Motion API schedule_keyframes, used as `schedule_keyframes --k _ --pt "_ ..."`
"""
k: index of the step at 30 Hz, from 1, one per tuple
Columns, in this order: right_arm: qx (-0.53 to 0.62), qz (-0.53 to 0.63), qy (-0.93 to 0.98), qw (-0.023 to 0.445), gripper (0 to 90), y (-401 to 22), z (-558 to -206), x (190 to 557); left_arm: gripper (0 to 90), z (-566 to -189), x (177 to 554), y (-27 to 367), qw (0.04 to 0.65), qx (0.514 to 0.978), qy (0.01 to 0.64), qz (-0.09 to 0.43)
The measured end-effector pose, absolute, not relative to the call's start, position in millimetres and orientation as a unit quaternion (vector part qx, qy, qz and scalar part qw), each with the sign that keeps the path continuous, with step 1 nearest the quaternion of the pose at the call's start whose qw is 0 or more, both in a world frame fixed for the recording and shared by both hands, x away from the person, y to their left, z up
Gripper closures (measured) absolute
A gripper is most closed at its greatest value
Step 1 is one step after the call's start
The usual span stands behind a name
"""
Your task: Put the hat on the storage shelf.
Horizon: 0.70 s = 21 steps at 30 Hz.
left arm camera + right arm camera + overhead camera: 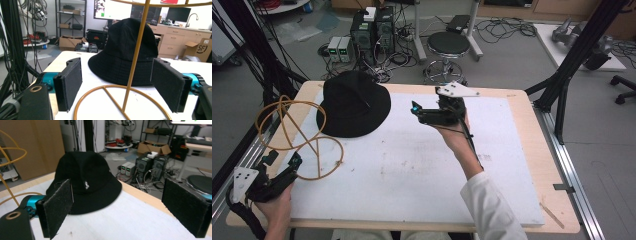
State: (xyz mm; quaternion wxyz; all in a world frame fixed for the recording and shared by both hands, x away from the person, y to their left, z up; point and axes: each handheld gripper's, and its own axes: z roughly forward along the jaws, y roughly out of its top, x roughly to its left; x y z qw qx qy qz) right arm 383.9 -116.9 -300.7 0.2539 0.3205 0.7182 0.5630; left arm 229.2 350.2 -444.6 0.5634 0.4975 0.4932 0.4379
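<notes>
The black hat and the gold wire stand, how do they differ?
The black hat is solid dark fabric; the gold wire stand is a thin open frame. The hat lies farther back on the table; the stand sits near the left gripper, its upright rod between the open jaws. Both rest on the white mat.

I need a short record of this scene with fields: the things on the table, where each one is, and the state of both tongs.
surface: white board on a wooden table
hat: black fabric bucket hat, lying brim down at the far left of the board
stand: gold wire hat stand, near left, beside the hat
left tongs: open, jaws either side of the stand's upright rod, not touching it
right tongs: open, holding nothing, pointed at the hat
</notes>
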Motion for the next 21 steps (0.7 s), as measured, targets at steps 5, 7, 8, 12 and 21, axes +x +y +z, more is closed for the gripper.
schedule_keyframes --k 5,7,8,12,21 --pt "0.312 0.563 0.733 0.22 9.3 -89 -300 402 25.6 -445 229 350 0.563 0.5 0.492 0.437" --pt "0.308 0.564 0.736 0.213 9.3 -84 -299 405 25.6 -445 229 350 0.563 0.5 0.492 0.437" --pt "0.297 0.563 0.745 0.201 9.3 -73 -297 410 25.6 -445 229 350 0.564 0.499 0.492 0.437" --pt "0.282 0.562 0.754 0.19 9.3 -52 -292 420 25.6 -445 228 351 0.565 0.499 0.491 0.437" --pt "0.27 0.55 0.773 0.165 9.4 -2 -293 438 25.6 -446 226 353 0.57 0.496 0.495 0.43"
